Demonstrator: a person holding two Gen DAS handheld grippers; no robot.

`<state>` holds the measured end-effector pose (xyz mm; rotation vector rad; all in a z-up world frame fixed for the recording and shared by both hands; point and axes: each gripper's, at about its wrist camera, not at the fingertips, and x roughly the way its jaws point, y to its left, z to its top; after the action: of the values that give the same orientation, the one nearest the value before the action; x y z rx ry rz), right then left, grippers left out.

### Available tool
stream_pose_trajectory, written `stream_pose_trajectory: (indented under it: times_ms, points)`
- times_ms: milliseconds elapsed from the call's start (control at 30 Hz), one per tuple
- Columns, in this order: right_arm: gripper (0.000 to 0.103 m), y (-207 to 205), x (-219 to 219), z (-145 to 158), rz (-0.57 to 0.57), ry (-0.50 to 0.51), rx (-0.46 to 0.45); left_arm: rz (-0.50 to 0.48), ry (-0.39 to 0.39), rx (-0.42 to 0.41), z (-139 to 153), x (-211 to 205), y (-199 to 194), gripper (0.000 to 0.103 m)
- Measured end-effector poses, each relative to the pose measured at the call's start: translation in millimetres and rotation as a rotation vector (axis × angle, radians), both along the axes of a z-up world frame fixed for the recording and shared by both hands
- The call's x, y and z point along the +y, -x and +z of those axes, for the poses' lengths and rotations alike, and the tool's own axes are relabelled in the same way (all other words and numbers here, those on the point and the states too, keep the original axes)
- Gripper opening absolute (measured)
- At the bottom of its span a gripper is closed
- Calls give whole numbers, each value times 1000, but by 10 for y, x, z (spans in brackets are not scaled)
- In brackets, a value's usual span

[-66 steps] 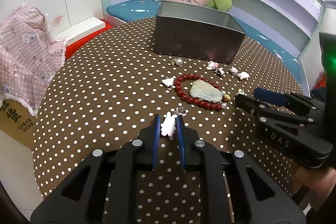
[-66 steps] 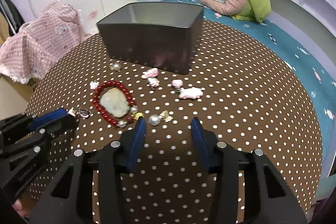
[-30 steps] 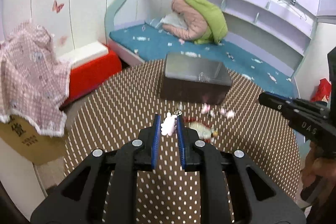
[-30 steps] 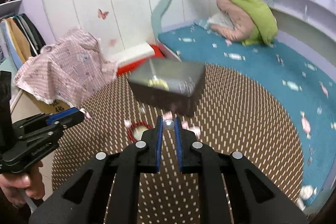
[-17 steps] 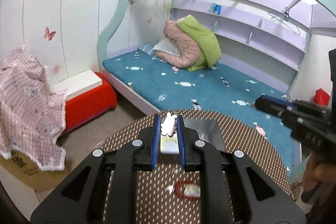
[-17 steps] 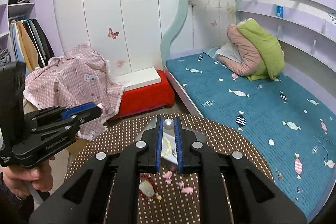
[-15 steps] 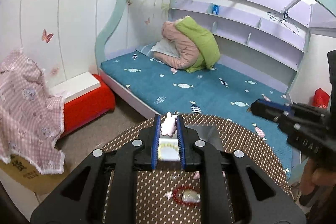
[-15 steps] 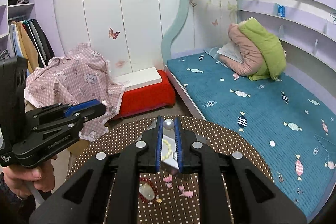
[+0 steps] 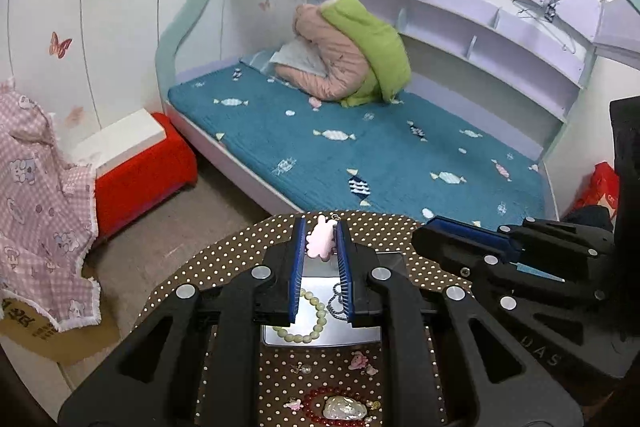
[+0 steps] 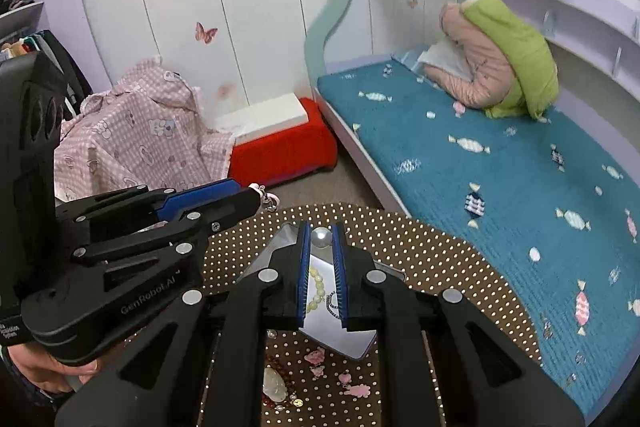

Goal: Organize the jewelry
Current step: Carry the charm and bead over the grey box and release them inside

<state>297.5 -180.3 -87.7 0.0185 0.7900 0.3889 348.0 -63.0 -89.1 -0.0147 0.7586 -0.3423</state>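
Both tools are up high over the round polka-dot table (image 9: 224, 259), looking down into the open metal box (image 9: 320, 331) sitting low in the centre of each frame.

The left tool (image 9: 320, 251) is clenched on a little pink charm (image 9: 320, 241), pinched right at the tips of its blue pads, just below mid-frame in the left view. The right tool (image 10: 321, 239) is clamped on a small pearl bead (image 10: 321, 237), same deal, right at the tips. Each tool shows up in the other's camera too: the right one pokes in from the right edge of the left view, the left one fills the left side of the right view.

Inside the box there's a pale green bead bracelet (image 9: 308, 323) and a dark chain (image 9: 335, 303) beside it, both lying on the shiny bottom.

Still out on the table, at the bottom of the left view: a red bead bracelet (image 9: 316, 401) looped around a pale jade pendant (image 9: 345, 407), plus a few small pink charms (image 9: 362, 361) between it and the box.

Readable writing: "GenRobot.AI" on the left tool's body in the right view, and "DAS" on the right tool's body in the left view. There's also a cardboard box (image 9: 44, 335) at the lower left with printed characters I can't make out.
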Motion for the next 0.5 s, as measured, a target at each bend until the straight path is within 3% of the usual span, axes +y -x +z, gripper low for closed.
stream_pose_trajectory:
  times_ms: [67, 133, 167, 267, 300, 367, 400, 500]
  points:
    - [12, -31, -7, -43, -7, -5, 16, 7, -7, 14, -69, 1, -33, 26]
    - [13, -64, -48, -71, -18, -18, 30, 35, -17, 5, -102, 34, -34, 64]
    - [14, -71, -77, -85, -26, -29, 36, 54, -24, -4, -105, 54, -24, 68]
    - [29, -81, -137, -72, -54, -45, 36, 80, -20, -15, -86, 141, -16, 83]
    - [38, -75, -170, -59, -64, -57, 35, 95, -25, -28, -66, 178, 1, 90]
    - [69, -42, -215, -21, -85, -70, 15, 115, -33, -53, -20, 235, 55, 91]
    - [93, -2, -254, 16, -102, -85, -11, 123, -38, -67, 18, 272, 101, 93]
    - [96, 61, -305, 78, -126, -89, -24, 142, -54, -109, 123, 327, 216, 96]
